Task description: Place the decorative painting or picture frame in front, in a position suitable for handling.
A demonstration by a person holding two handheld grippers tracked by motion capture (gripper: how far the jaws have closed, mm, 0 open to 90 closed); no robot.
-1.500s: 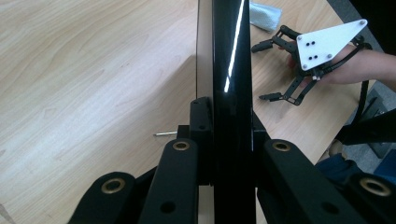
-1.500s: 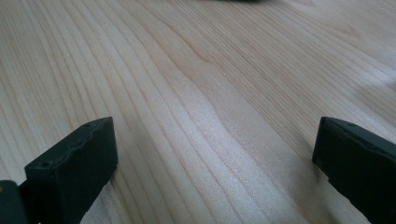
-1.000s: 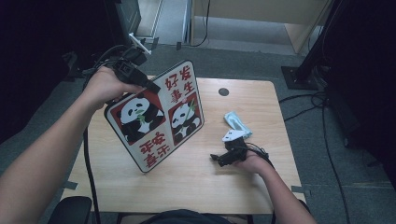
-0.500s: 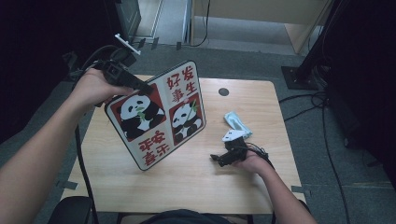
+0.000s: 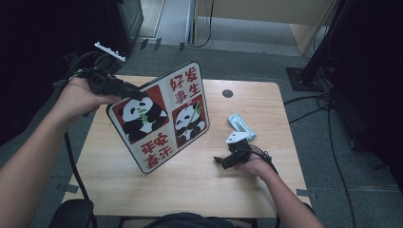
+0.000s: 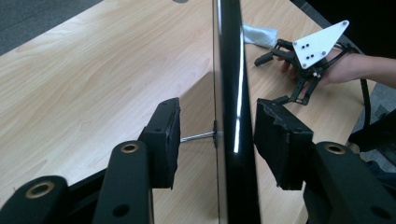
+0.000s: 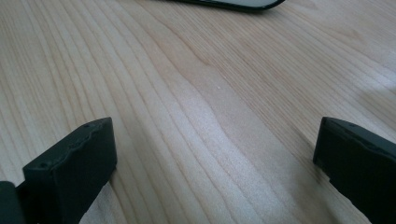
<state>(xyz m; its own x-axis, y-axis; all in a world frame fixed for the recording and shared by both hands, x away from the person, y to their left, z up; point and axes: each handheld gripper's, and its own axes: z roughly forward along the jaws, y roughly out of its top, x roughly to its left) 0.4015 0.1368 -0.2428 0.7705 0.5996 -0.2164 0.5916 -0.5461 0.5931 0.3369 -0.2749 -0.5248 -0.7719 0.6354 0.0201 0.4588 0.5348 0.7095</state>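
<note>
High view: a panda picture board [image 5: 164, 116] stands tilted on the wooden table [image 5: 190, 180], its lower corner resting left of centre. The left gripper [image 5: 124, 90] sits at the board's ten o'clock edge. The right gripper [image 5: 223, 161] lies low at four o'clock, well apart from the board, with bare table between them. A pale folded cloth [image 5: 240, 124] lies just beyond it.

Left gripper view: the board's black edge stands between the jaws, which have just been opening — both pads are clear of it.

Right gripper view: jaws spread wide, released, over bare wood, with the board's edge at twelve o'clock.
</note>
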